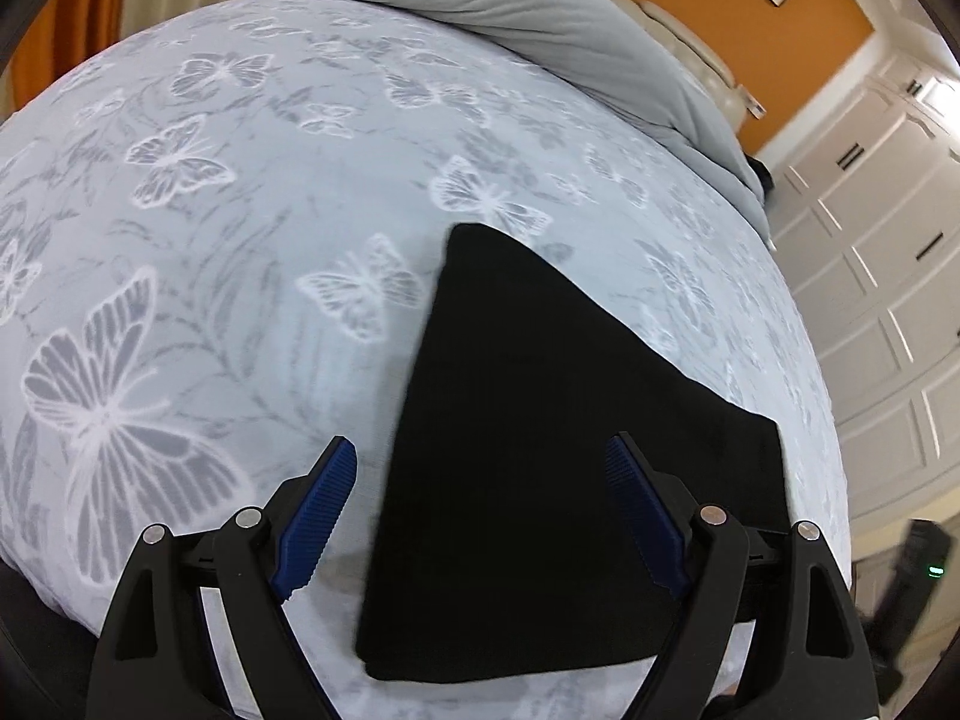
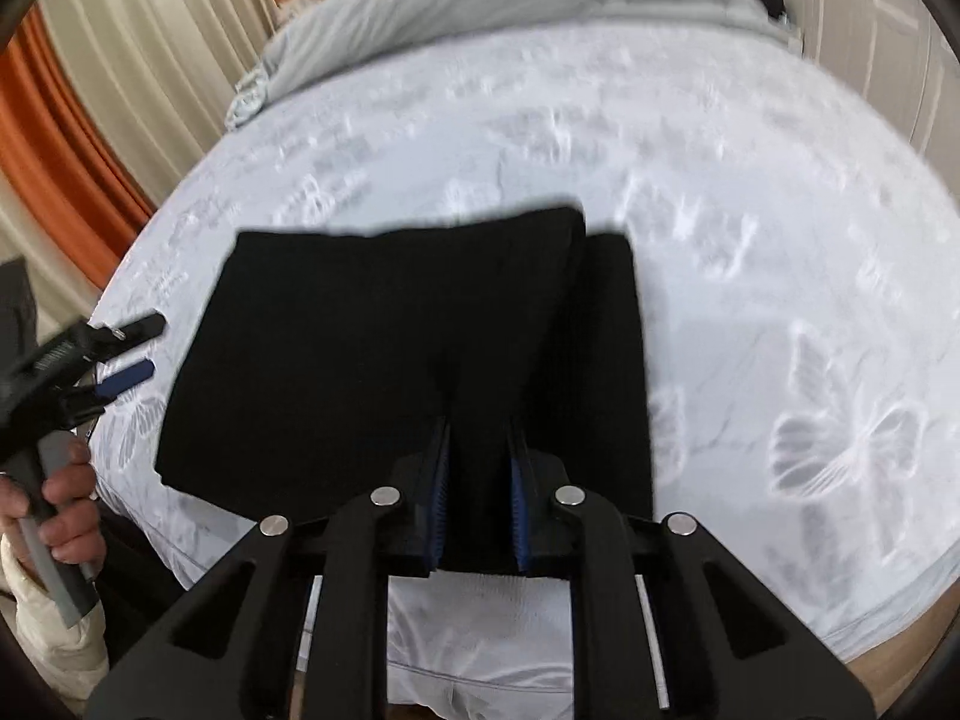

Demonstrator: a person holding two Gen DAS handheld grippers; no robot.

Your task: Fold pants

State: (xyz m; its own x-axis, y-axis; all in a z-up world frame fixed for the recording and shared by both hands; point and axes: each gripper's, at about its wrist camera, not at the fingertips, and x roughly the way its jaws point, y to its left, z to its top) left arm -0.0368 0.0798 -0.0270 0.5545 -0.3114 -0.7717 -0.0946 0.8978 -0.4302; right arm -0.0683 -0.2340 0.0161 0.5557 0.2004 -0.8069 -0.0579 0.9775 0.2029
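The black pants (image 1: 540, 360) lie folded into a flat block on the butterfly-print bed sheet (image 1: 240, 240), near the bed's front edge. My left gripper (image 1: 480, 444) hovers open over their near left part, blue pads wide apart and nothing between them. In the right wrist view the pants (image 2: 336, 360) spread across the middle, with a narrower layer sticking out on the right. My right gripper (image 2: 480, 429) is shut on a fold of the black cloth at the near edge. The left gripper (image 2: 155, 345) shows open at the far left, just off the pants' left edge, held by a hand (image 2: 66, 504).
A grey duvet (image 1: 540, 12) is bunched along the head of the bed (image 2: 750, 300). White wardrobe doors (image 1: 870, 240) stand to the right, and orange and cream curtains (image 2: 120, 60) hang on the left. The bed's front edge runs just under both grippers.
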